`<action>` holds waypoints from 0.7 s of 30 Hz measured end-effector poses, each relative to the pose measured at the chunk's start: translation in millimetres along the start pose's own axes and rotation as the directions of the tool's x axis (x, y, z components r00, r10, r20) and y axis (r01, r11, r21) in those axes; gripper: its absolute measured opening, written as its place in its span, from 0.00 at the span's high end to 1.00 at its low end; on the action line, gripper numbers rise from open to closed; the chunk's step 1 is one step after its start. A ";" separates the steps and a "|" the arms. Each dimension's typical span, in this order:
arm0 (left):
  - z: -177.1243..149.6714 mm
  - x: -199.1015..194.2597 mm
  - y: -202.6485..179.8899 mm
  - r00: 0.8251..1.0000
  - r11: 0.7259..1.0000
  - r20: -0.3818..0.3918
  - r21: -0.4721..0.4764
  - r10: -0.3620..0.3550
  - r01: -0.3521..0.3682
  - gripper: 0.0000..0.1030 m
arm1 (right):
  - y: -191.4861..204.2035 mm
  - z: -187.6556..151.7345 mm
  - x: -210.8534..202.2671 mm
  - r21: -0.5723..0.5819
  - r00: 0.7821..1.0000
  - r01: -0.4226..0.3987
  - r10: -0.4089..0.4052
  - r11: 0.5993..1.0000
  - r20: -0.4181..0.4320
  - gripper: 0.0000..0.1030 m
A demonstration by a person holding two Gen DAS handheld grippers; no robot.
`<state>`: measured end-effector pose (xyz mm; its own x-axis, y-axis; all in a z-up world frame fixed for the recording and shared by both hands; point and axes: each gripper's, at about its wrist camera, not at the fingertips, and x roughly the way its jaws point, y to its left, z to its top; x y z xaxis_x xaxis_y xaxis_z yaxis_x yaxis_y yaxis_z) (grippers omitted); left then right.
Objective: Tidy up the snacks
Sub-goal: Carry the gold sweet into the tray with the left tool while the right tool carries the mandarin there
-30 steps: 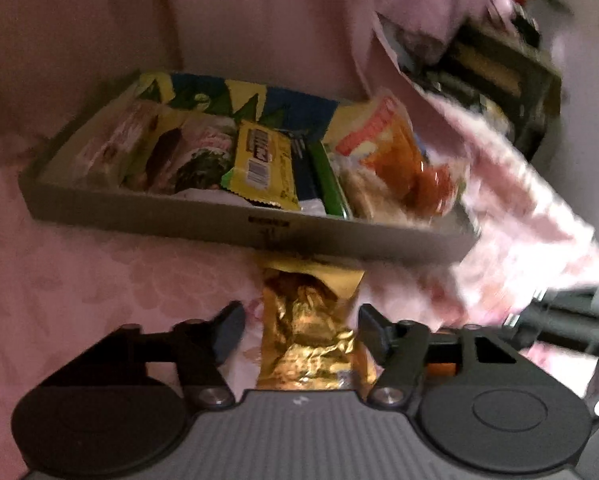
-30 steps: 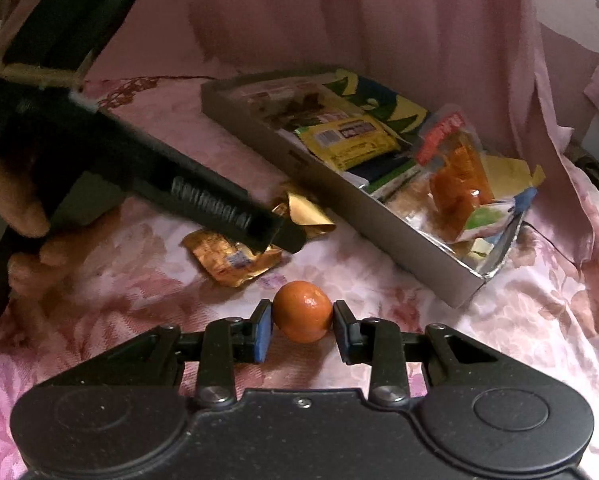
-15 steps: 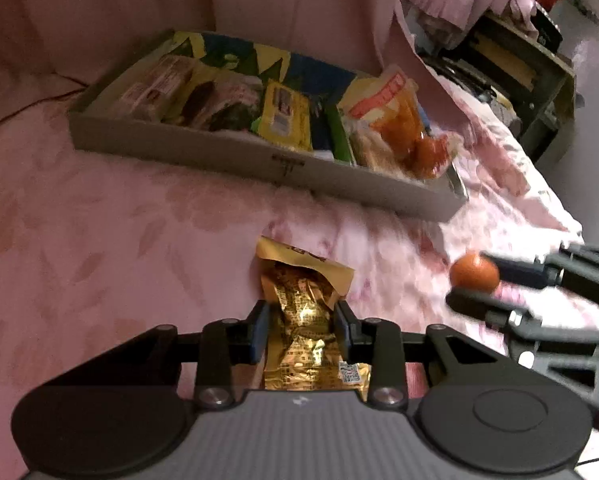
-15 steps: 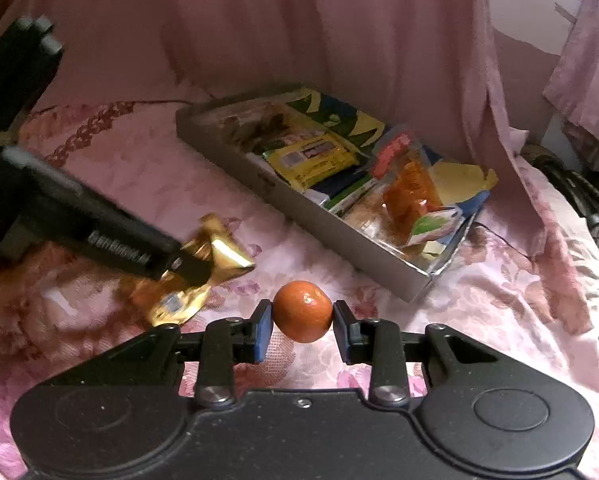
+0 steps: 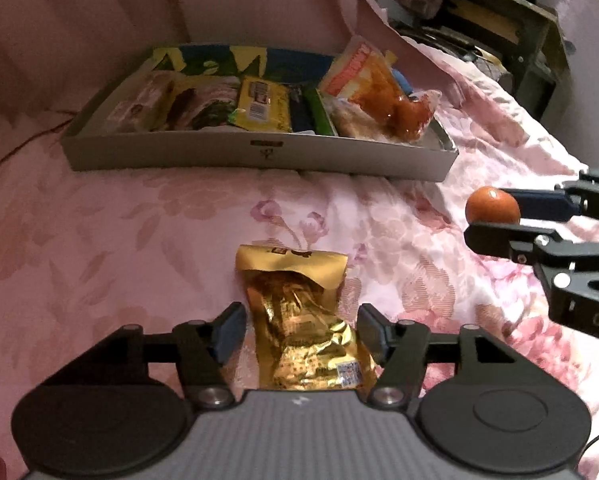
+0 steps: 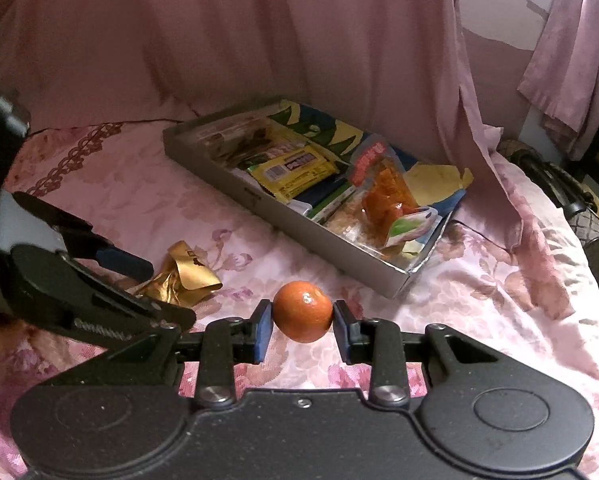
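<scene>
A gold foil snack packet (image 5: 299,316) lies on the pink floral bedspread between the fingers of my left gripper (image 5: 301,334), which is open around it with gaps on both sides. It also shows in the right wrist view (image 6: 179,276), partly behind the left gripper (image 6: 139,280). My right gripper (image 6: 302,330) is shut on a small orange (image 6: 302,311) and holds it above the bedspread; the orange shows in the left wrist view (image 5: 492,205) at the right. A grey cardboard tray (image 5: 259,156) (image 6: 283,216) holds several snack packets.
A bag of orange snacks (image 5: 383,96) leans at the tray's right end. A pink curtain (image 6: 259,28) hangs behind the tray. A dark shelf unit (image 5: 499,28) stands at the far right, off the bed. A dark woven bag (image 6: 559,188) sits beside the bed's edge.
My left gripper has opened around the gold packet, which now lies on the bedspread. Both cameras have pulled back from the tray. The right gripper still holds the orange.
</scene>
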<state>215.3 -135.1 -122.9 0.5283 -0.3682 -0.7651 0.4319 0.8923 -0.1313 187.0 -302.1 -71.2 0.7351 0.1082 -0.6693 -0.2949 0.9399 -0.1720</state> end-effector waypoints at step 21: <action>0.3 -38.0 19.2 0.995 0.978 0.053 -0.190 -0.079 0.088 0.61 | 1.3 7.1 -22.5 0.068 0.995 0.022 -0.029 0.997 0.098 0.66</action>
<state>203.7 -104.1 -96.2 0.5302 -0.4511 -0.7179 0.3299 0.8898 -0.3154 174.4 -301.0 -51.2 0.7998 0.1126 -0.5896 -0.2365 0.9619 -0.1371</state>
